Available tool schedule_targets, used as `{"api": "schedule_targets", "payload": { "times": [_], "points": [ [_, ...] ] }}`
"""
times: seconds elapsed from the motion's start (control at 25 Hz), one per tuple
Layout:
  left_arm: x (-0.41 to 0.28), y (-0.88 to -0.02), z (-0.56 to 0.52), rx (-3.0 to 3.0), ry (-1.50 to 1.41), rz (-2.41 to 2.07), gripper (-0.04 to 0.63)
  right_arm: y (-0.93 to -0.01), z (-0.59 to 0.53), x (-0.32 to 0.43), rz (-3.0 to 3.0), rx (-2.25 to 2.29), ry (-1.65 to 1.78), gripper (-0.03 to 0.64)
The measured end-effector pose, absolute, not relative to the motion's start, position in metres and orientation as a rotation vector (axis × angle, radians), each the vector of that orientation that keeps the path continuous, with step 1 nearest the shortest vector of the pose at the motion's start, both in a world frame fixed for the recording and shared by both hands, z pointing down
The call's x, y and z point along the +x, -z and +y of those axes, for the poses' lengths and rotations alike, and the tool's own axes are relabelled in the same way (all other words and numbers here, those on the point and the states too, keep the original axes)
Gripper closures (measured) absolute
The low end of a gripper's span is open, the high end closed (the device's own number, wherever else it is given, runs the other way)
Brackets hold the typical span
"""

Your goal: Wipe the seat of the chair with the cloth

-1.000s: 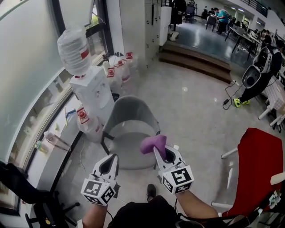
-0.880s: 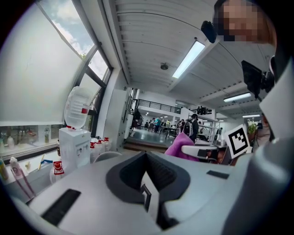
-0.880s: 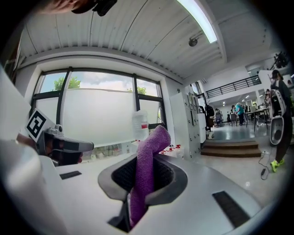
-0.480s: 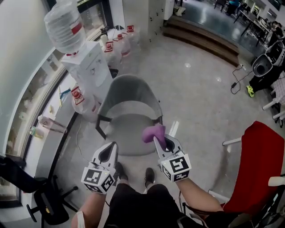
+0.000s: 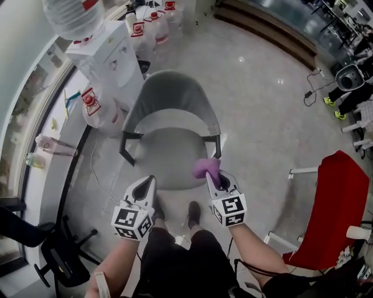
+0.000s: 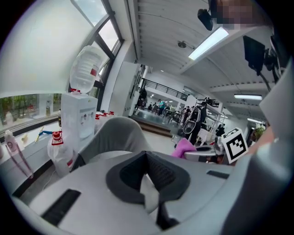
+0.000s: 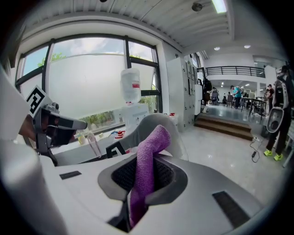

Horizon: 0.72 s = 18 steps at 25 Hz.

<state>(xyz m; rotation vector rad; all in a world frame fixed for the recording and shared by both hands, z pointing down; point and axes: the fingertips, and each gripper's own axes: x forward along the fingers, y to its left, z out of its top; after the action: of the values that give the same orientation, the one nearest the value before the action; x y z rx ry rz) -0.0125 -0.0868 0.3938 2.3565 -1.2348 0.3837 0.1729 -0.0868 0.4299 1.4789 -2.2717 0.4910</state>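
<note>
One grey chair, right tool clamped on purple cloth, left tool pinched together, red-labelled jug

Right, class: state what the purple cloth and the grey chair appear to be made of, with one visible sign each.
The purple cloth: probably microfibre or terry; fuzzy, looped, matte surface. The grey chair: likely moulded plastic; smooth one-piece shell, soft sheen.

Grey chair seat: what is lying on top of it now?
Nothing lies on the smooth grey chair seat; it looks bare. The purple terry cloth, clamped in the right claw, hides a small part of its front edge.
</note>
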Motion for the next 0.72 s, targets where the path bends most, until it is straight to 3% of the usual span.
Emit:
{"api": "schedule_targets", "payload": {
  "times": [0.72],
  "points": [
    [-0.037, -0.591, -0.091, 2.122, -0.584, -1.123, 0.591, -0.631, -0.086, 0.189, -1.985, 1.381, -0.546, 0.571]
  ]
}}
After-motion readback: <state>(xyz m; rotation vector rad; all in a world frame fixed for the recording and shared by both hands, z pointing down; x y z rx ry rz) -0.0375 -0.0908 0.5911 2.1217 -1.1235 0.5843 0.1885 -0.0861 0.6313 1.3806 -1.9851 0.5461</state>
